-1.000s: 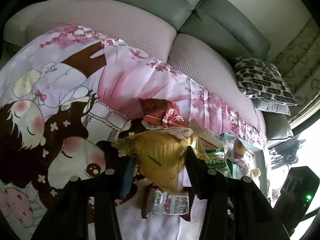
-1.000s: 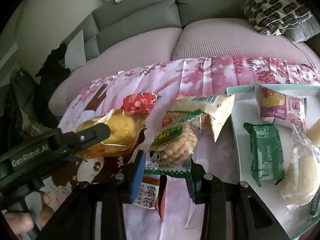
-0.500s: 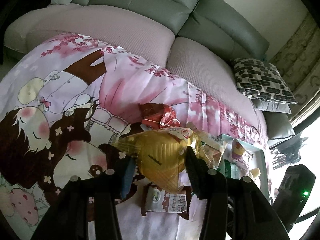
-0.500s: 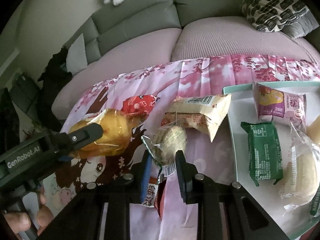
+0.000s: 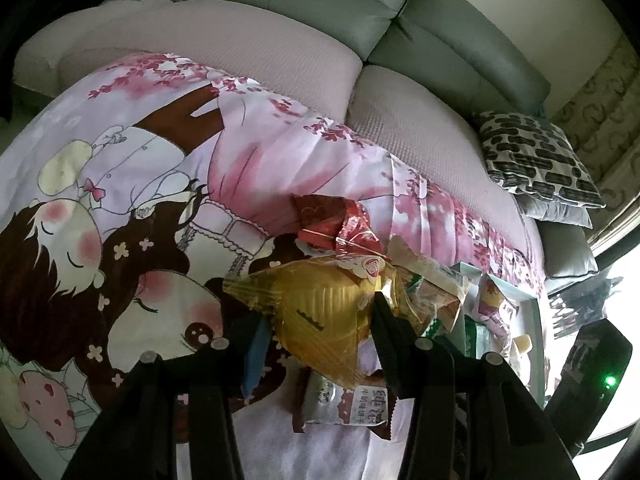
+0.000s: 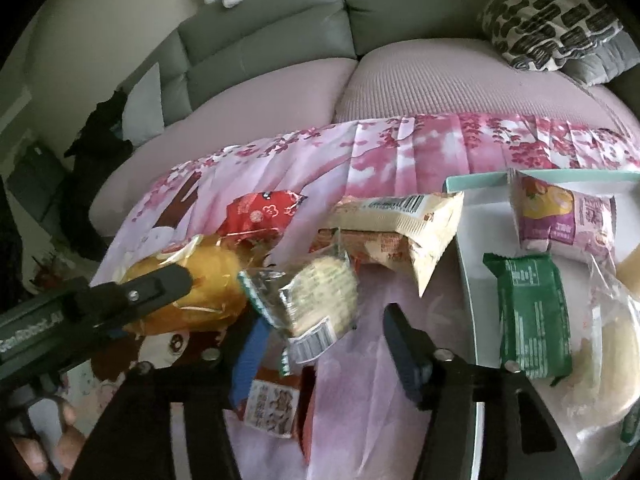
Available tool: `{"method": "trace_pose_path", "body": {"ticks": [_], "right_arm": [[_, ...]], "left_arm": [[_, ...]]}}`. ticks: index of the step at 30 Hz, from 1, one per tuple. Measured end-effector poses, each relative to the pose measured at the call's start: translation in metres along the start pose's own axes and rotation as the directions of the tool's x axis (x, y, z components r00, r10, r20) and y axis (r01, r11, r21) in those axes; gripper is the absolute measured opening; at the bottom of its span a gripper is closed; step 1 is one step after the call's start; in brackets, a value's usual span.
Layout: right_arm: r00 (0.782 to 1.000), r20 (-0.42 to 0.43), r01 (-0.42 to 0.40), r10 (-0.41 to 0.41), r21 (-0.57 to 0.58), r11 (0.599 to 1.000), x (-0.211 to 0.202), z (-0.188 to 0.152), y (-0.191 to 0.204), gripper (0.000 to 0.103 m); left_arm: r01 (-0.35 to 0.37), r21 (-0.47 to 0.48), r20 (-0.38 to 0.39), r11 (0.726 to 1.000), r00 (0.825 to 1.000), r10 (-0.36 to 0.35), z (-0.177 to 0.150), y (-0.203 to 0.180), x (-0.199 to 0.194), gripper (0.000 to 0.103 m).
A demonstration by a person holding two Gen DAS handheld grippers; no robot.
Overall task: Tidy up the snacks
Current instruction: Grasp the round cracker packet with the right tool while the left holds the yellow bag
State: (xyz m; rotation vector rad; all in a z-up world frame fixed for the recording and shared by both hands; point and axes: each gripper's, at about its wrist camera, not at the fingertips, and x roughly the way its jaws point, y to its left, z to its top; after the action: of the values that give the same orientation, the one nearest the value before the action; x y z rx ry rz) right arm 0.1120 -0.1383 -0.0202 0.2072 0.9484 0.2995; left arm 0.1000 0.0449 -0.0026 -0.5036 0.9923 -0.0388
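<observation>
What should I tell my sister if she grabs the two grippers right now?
Left gripper: shut on the yellow cake, lifted.
Right gripper: jaws opening; the cracker pack sits between them, pads off it.
Tray: holds a purple pack, a green pack and a bun.
On the cloth: red pack, cream bag, small packet.
Left to do: move these to the tray.

My right claw (image 6: 324,344) is opening around the biscuit packet (image 6: 316,300), hemmed by the left gripper (image 6: 160,288) and tray (image 6: 468,272).
</observation>
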Motion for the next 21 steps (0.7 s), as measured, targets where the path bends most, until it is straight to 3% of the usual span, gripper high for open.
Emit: {"method": "trace_pose_path", "body": {"ticks": [12, 14, 21], "right_arm": [[1.000, 0.016, 0.001, 0.000, -0.035, 0.999, 0.019, 0.002, 0.006, 0.064], [1.000, 0.013, -0.014, 0.014, -0.021, 1.000, 0.017, 0.002, 0.005, 0.051], [0.999, 0.021, -0.030, 0.029, 0.004, 1.000, 0.006, 0.002, -0.001, 0.036]], "left_arm": [[-0.006, -0.029, -0.015, 1.000, 1.000, 0.005, 0.000, 0.008, 0.005, 0.049], [-0.006, -0.029, -0.016, 1.000, 1.000, 0.005, 0.000, 0.008, 0.006, 0.049], [-0.006, -0.025, -0.008, 1.000, 1.000, 0.006, 0.001, 0.007, 0.004, 0.049]]}}
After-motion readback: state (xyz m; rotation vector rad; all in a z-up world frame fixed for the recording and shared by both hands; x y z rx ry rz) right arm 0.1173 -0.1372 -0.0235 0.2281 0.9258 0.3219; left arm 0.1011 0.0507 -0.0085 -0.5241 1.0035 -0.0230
